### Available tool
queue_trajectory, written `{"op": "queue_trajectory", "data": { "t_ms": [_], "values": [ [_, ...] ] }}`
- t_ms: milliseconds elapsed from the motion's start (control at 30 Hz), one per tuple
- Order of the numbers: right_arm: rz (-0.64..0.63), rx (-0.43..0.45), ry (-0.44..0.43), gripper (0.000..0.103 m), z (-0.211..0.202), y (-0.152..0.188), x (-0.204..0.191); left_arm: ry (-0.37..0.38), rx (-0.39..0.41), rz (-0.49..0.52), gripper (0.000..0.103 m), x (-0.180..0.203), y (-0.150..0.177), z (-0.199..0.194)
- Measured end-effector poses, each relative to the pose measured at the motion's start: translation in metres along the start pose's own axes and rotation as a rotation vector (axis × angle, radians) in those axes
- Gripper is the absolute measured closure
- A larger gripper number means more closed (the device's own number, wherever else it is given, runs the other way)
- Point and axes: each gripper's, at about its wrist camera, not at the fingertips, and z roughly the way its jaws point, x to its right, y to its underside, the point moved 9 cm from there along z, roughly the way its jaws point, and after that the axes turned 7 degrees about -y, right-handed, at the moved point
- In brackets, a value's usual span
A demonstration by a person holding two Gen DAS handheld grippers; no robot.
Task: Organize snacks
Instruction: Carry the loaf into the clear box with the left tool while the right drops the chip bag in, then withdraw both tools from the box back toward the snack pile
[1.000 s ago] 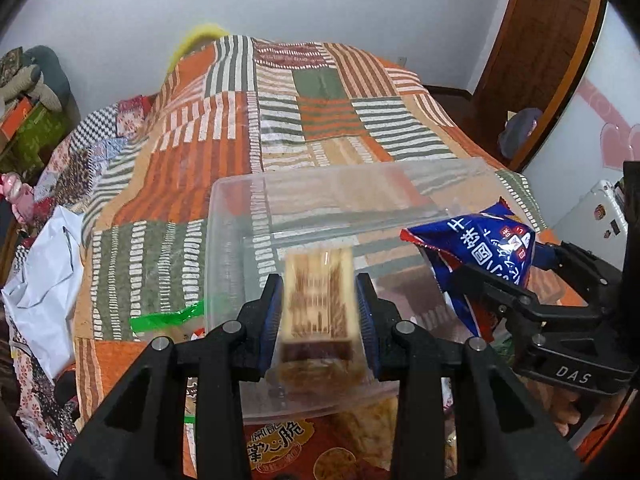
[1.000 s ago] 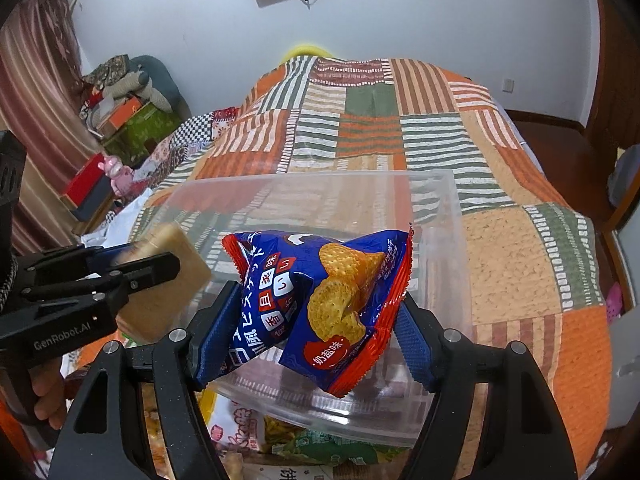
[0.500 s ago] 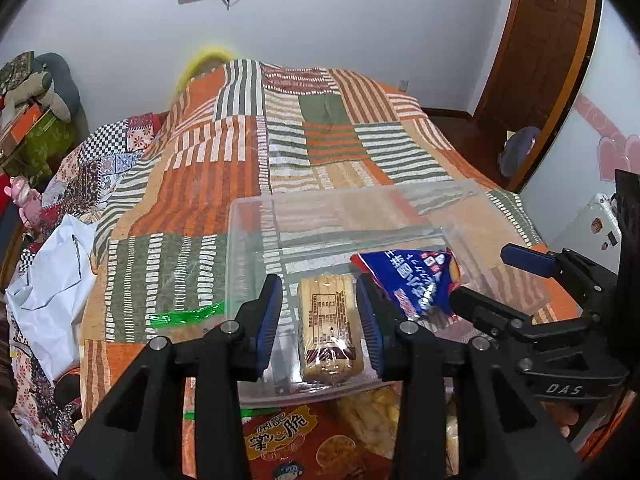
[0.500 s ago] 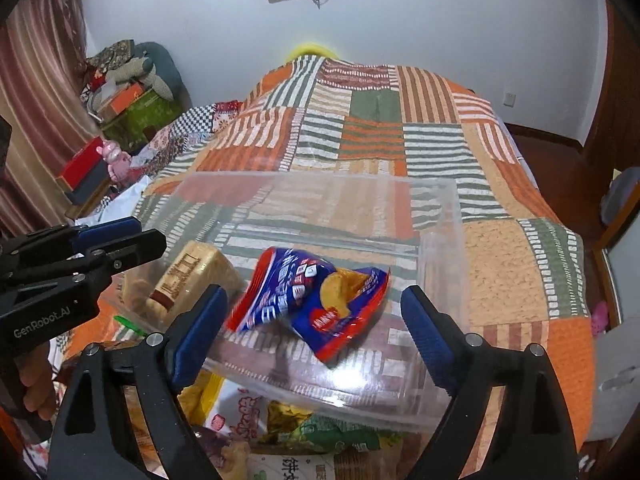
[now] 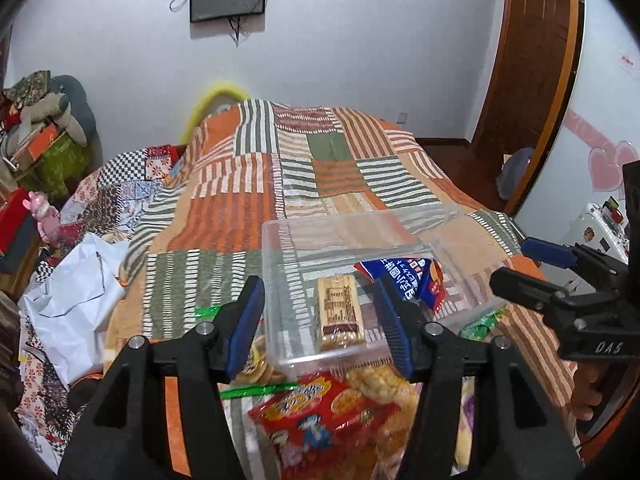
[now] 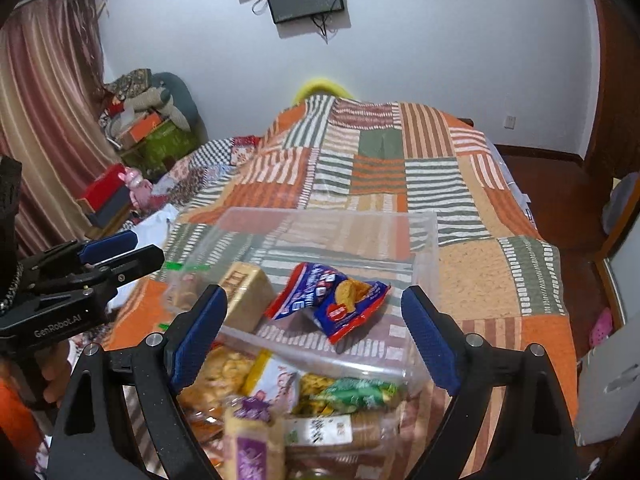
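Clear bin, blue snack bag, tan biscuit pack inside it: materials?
Clear bin: looks like rigid transparent plastic, glossy; the quilt pattern shows through its walls.
Blue snack bag: thin printed film, probably plastic or foil laminate; creased, with shiny highlights.
Tan biscuit pack: seemingly a clear film wrap with print; biscuits show at its near end.

A bed (image 5: 248, 208) under a striped patchwork quilt (image 6: 472, 280) carries a clear plastic bin (image 5: 280, 280) and, nearer, loose snack packets (image 5: 320, 412).
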Motion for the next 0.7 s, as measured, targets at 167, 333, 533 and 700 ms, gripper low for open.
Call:
{"op": "queue_trajectory", "data": {
  "t_ms": [167, 333, 533, 700],
  "values": [
    [-0.009, 0.027, -0.009, 0.013, -0.018, 0.006, -0.008, -0.018, 0.024, 0.025, 0.039, -0.004, 0.009, -0.025],
    [-0.016, 0.050, -0.001, 0.009, -0.034, 0.019, -0.010, -0.026, 0.026, 0.037, 0.036, -0.009, 0.025, -0.041],
    [-0.007, 0.049, 0.009, 0.007, -0.043, 0.038, -0.007, -0.034, -0.007, 0.051, 0.034, -0.014, 0.055, -0.046],
    [-0.025, 0.027, 0.035, 0.007, -0.045, 0.059, -0.004, -0.015, -0.049, 0.018, 0.034, -0.015, 0.083, -0.046]
  ]
}}
